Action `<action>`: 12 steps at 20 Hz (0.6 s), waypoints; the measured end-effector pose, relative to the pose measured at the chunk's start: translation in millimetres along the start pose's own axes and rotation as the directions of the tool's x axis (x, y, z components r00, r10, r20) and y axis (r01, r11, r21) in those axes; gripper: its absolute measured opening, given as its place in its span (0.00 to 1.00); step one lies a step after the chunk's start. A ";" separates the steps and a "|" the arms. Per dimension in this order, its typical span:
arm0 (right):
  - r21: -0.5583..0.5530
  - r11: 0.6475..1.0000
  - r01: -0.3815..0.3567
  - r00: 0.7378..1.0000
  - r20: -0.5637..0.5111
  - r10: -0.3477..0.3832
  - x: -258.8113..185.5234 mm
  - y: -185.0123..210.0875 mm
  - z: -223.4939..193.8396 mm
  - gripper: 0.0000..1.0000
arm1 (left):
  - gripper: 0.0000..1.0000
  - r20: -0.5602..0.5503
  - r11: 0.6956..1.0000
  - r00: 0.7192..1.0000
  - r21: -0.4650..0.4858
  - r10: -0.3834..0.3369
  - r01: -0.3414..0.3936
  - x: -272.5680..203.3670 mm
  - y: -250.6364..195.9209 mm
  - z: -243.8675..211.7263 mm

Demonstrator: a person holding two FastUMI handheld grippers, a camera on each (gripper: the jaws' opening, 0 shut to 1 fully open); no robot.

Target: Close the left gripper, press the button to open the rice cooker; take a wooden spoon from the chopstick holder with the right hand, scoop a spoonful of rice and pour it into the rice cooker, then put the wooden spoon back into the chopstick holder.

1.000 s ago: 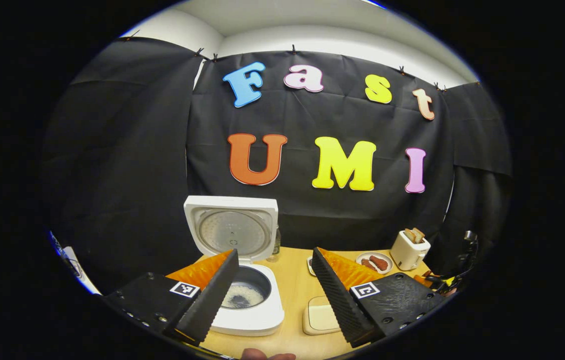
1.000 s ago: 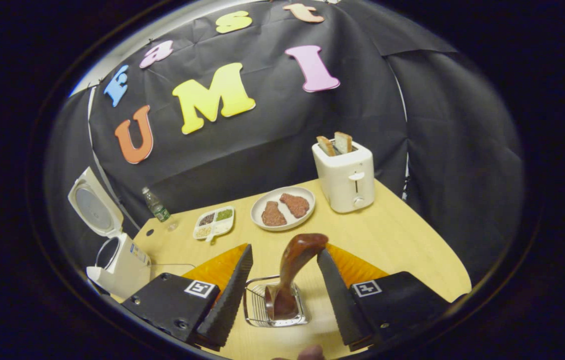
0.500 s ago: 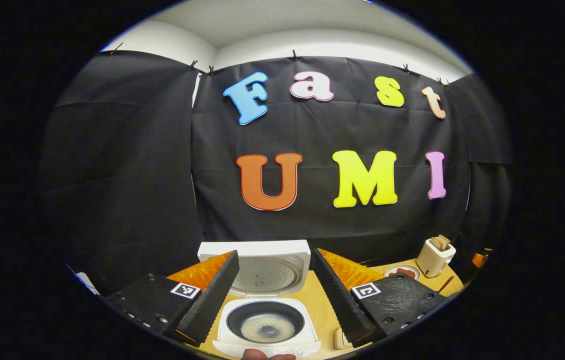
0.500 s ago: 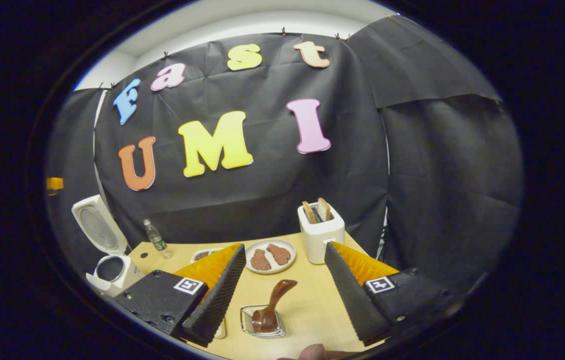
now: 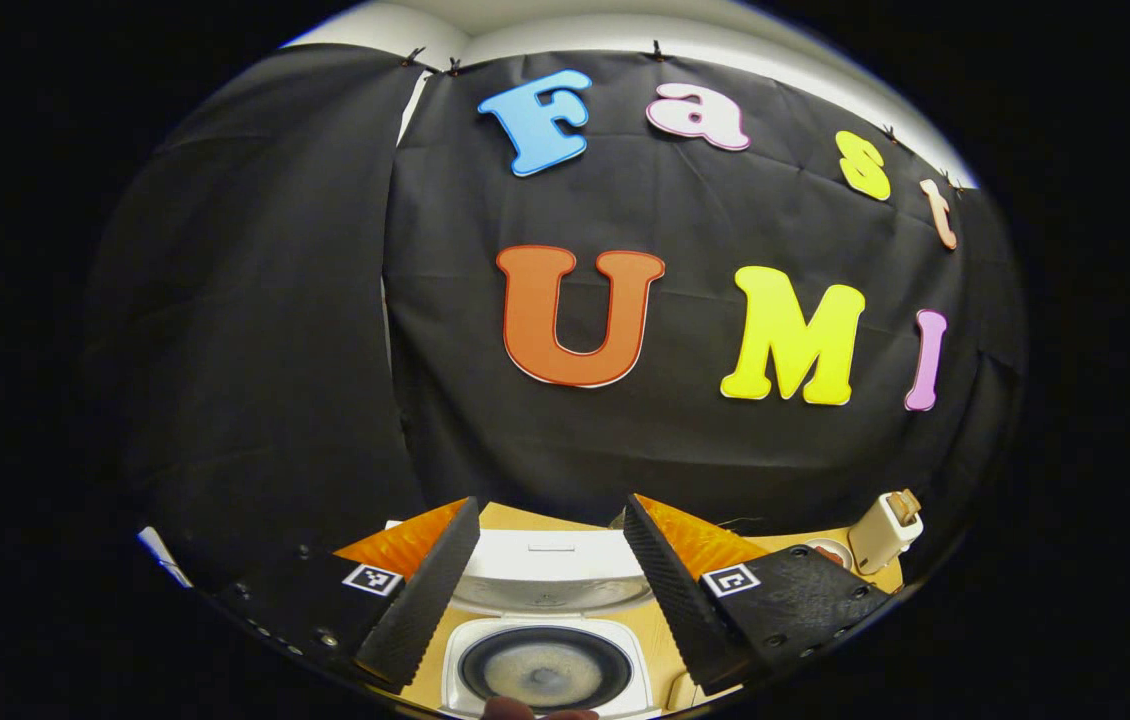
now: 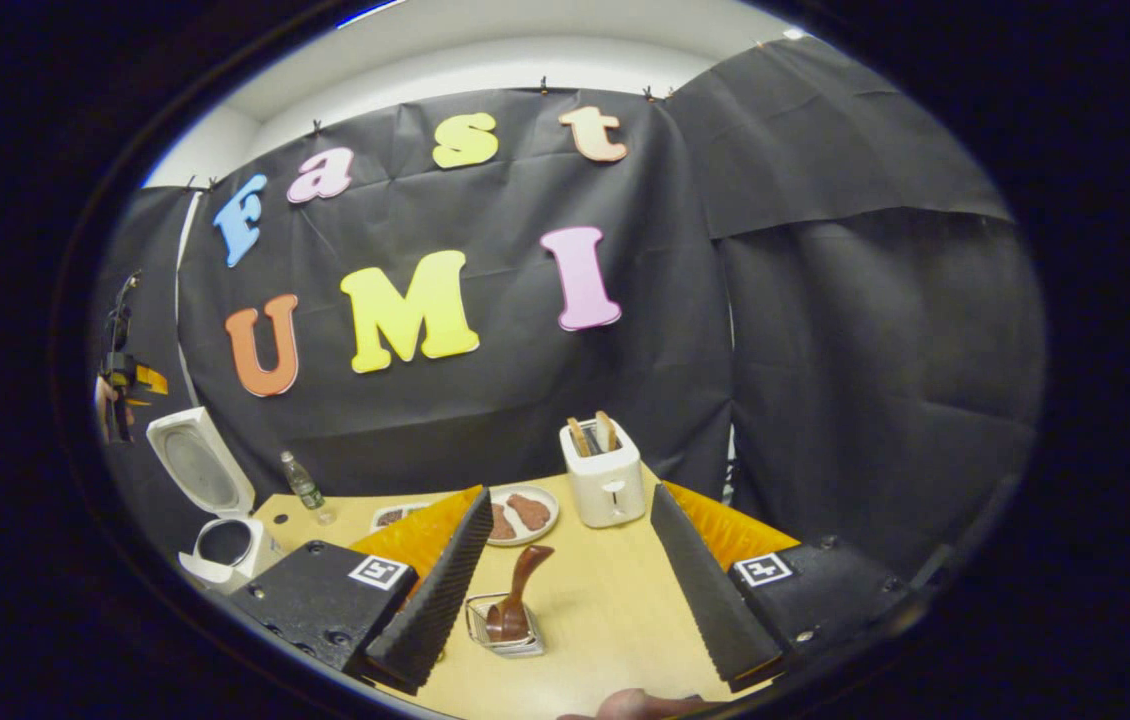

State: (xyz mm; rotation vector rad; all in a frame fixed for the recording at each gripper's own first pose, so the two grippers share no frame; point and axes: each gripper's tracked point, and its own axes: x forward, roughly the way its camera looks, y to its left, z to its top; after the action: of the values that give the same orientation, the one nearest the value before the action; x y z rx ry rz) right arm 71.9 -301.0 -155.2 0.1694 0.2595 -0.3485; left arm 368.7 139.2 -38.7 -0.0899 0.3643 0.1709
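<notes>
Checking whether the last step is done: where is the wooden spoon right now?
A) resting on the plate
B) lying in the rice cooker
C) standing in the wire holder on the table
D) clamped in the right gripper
C: the spoon stands in the holder, while the right gripper is open, its fingers clear of it.

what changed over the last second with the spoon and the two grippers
The right gripper backed away from the wooden spoon, which looks smaller now and stays in the chopstick holder. The left gripper shifted to face the rice cooker, lid still up. Both grippers remain open.
</notes>
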 end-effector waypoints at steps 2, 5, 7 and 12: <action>-0.019 0.999 0.030 1.000 0.003 -0.029 -13.3 -9.8 -0.1 0.99 | 0.93 -0.034 1.000 0.999 -0.009 -0.004 0.004 15.2 1.1 -6.1; -0.040 0.998 0.053 0.999 -0.002 -0.053 -34.5 -14.5 -2.6 0.99 | 0.94 -0.094 1.000 0.996 -0.022 0.007 -0.009 27.4 8.0 -19.7; -0.054 0.998 0.040 0.999 -0.012 -0.041 -38.3 -8.1 -2.3 0.99 | 0.94 -0.116 0.999 0.993 -0.042 0.013 -0.018 28.2 10.7 -24.7; -0.087 0.996 -0.033 0.999 0.009 0.034 -36.5 36.3 7.9 1.00 | 0.96 -0.118 0.999 0.993 -0.041 0.001 -0.006 3.9 7.6 -38.6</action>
State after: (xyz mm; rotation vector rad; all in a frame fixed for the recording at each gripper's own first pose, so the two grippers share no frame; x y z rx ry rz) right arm 53.5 -257.6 -133.2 0.0864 0.2607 -0.3044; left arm 357.5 142.7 -76.5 -0.1406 0.4786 0.1767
